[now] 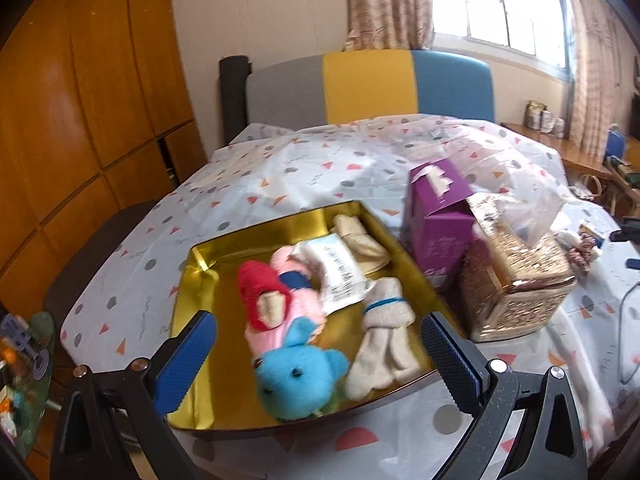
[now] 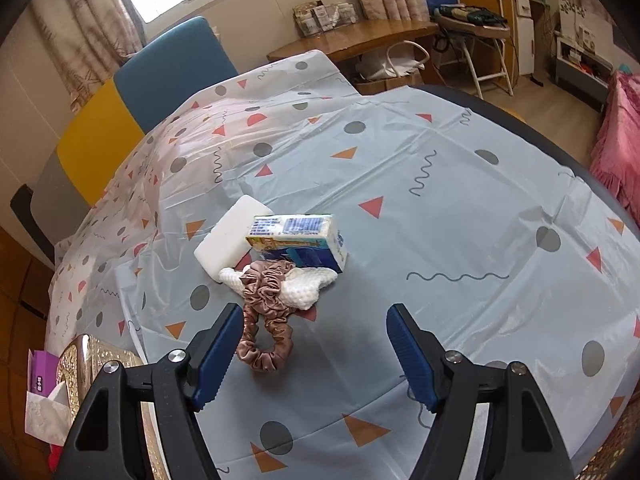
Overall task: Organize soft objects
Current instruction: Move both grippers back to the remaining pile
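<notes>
Bare tablecloth [image 2: 460, 208] lies open right of the scrunchie [image 2: 264, 320]; tissue pack [image 2: 298, 240] blocks beyond.

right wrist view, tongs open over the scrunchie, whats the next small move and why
Probably lower the right tongs onto the brown scrunchie and close. They stand open and empty, and the scrunchie lies loose on the tablecloth by the left pad, partly over a white knitted piece. The gold tray already holds other soft things, so it likely goes there.

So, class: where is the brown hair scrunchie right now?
In the right wrist view, the scrunchie lies on the tablecloth, partly over a white cloth, near the open right gripper.
</notes>
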A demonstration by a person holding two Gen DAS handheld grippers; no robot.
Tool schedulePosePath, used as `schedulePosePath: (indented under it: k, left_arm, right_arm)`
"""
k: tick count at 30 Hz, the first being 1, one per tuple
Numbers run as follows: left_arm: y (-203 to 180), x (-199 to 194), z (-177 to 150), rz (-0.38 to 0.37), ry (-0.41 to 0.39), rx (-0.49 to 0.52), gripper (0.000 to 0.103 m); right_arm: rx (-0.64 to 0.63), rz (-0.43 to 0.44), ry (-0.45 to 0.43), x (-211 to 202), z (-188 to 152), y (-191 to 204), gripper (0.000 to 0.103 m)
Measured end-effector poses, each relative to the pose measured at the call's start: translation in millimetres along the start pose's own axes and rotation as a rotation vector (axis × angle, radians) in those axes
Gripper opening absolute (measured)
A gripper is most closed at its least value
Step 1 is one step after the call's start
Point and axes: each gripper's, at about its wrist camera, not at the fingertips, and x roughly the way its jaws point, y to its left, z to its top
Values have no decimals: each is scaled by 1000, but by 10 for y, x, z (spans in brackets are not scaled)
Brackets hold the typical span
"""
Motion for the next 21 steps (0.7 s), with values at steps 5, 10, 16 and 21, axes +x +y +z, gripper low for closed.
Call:
schedulePosePath:
  k: [5,10,16,21]
  left_arm:
    - [-209,-141,275,-103,-79,27,103]
    - [-639,-179,612,-267,-102,67,103]
    - [-1430,-144,839,-444,-56,190,103]
    - [-2155,33,901,-547,35,259,97]
  right_arm:
    - [88,-14,16,18,18,-165,75]
    - [227,-42,18,3,44,-447,75]
    - [358,-14,24,-26,60,-692,75]
    - [374,28,35,-31,66,-687,75]
